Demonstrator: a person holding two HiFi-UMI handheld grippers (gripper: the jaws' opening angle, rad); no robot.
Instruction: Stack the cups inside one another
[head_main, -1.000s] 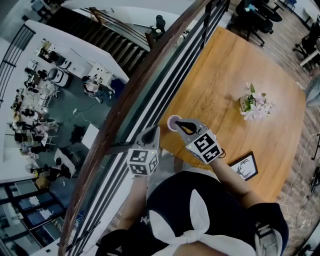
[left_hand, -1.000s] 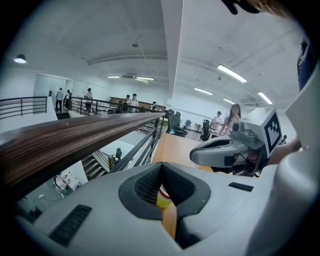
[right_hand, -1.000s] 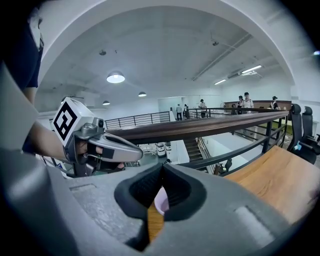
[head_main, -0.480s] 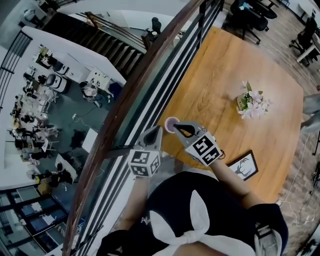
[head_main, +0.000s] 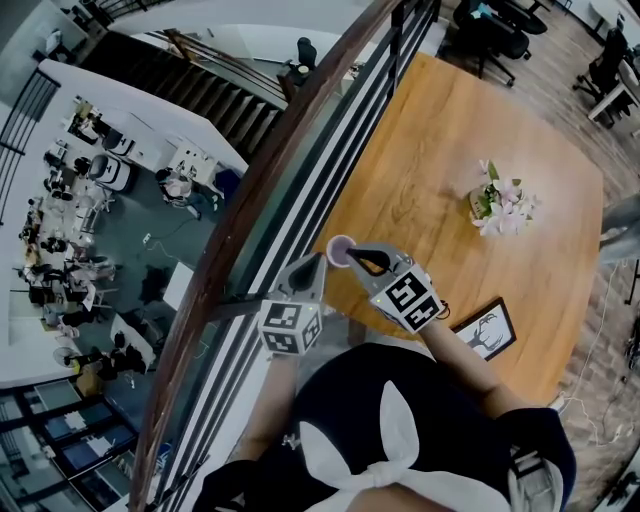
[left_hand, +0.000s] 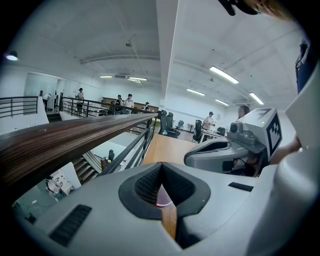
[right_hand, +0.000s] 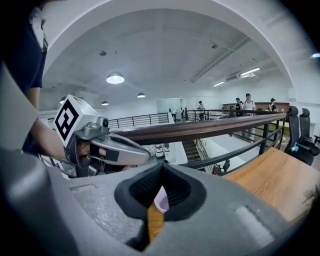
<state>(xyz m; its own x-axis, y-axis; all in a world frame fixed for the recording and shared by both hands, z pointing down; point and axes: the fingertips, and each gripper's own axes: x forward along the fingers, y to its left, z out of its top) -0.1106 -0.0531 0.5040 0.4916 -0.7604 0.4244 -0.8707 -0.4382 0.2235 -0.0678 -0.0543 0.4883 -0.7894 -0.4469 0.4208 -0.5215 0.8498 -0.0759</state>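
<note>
A single pink cup (head_main: 340, 249) stands near the table's (head_main: 450, 120) edge beside the railing. My right gripper (head_main: 353, 253) is shut, its tips right at the cup's near side; whether it touches the cup I cannot tell. My left gripper (head_main: 312, 263) hangs just left of the cup, over the table edge, and its jaws look shut with nothing in them. In the left gripper view the cup (left_hand: 163, 198) shows low through the window of the jaws. In the right gripper view the cup (right_hand: 161, 200) shows the same way, with the left gripper (right_hand: 142, 156) off to the left.
A dark wooden handrail with metal bars (head_main: 270, 170) runs along the table's left edge, with a drop to a lower floor beyond. A small pot of flowers (head_main: 500, 207) and a framed picture (head_main: 487, 332) sit on the table. Office chairs (head_main: 490, 30) stand at its far end.
Both grippers and the cup keep their places; only the head view has drifted slightly.
</note>
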